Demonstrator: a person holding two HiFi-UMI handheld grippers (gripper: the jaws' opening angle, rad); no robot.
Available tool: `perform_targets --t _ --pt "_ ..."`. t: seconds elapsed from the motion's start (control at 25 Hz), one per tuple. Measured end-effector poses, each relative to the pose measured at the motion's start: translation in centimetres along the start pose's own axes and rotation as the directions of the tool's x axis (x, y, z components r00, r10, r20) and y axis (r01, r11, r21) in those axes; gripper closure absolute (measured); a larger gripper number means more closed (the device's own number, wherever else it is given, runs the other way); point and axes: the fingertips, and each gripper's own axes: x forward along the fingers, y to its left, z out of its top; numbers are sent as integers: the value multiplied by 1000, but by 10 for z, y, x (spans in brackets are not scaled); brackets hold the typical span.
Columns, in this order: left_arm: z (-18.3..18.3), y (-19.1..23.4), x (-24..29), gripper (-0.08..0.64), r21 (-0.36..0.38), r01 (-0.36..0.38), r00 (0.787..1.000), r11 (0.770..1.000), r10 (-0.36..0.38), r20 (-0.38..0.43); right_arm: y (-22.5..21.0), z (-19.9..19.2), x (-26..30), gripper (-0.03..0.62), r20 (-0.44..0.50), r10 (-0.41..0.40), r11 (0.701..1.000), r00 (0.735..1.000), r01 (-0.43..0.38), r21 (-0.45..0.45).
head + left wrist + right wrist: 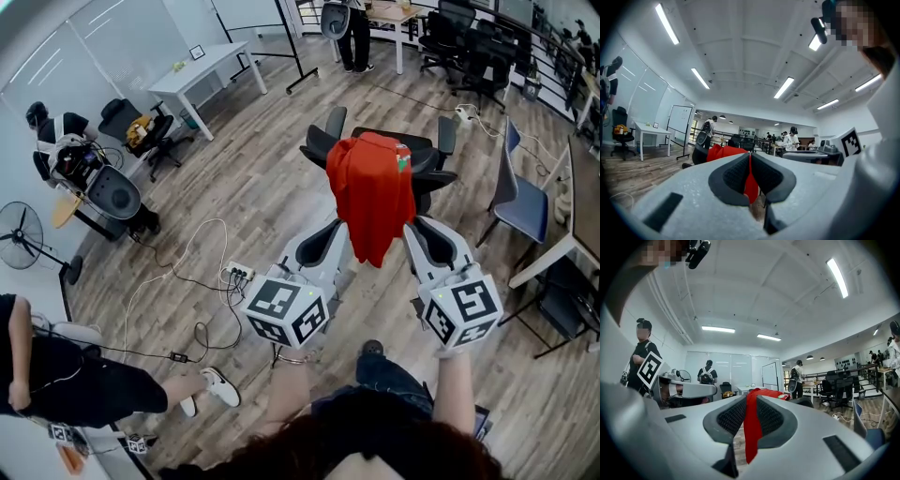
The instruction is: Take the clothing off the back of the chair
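A red piece of clothing [373, 192] hangs over the back of a black office chair [427, 159] straight ahead in the head view. My left gripper [345, 236] is shut on the garment's left edge. In the left gripper view the red cloth [723, 152] runs as a thin line between the closed pads of that gripper [750, 174]. My right gripper [412, 231] holds the right edge. In the right gripper view a wider red band [750, 441] fills the narrow gap of that gripper [751, 413], touches both pads and hangs below them.
A blue-grey chair [520, 202] and a desk corner [574, 239] stand to the right. A power strip with cables [239, 274] lies on the wood floor to the left. A person [56, 380] sits at lower left. A white table [202, 70] and a fan [19, 234] stand further left.
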Motion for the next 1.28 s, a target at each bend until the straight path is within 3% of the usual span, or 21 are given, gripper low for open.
perform_targets --t 0.48,1.28 --pt "-15 35 35 475 -47 -31 999 998 30 -29 -38 -19 34 481 -42 7 1000 999 -7 11" --pt "-59 100 99 224 -219 -8 990 976 -23 -136 -77 -71 97 328 -170 55 996 984 -43 77"
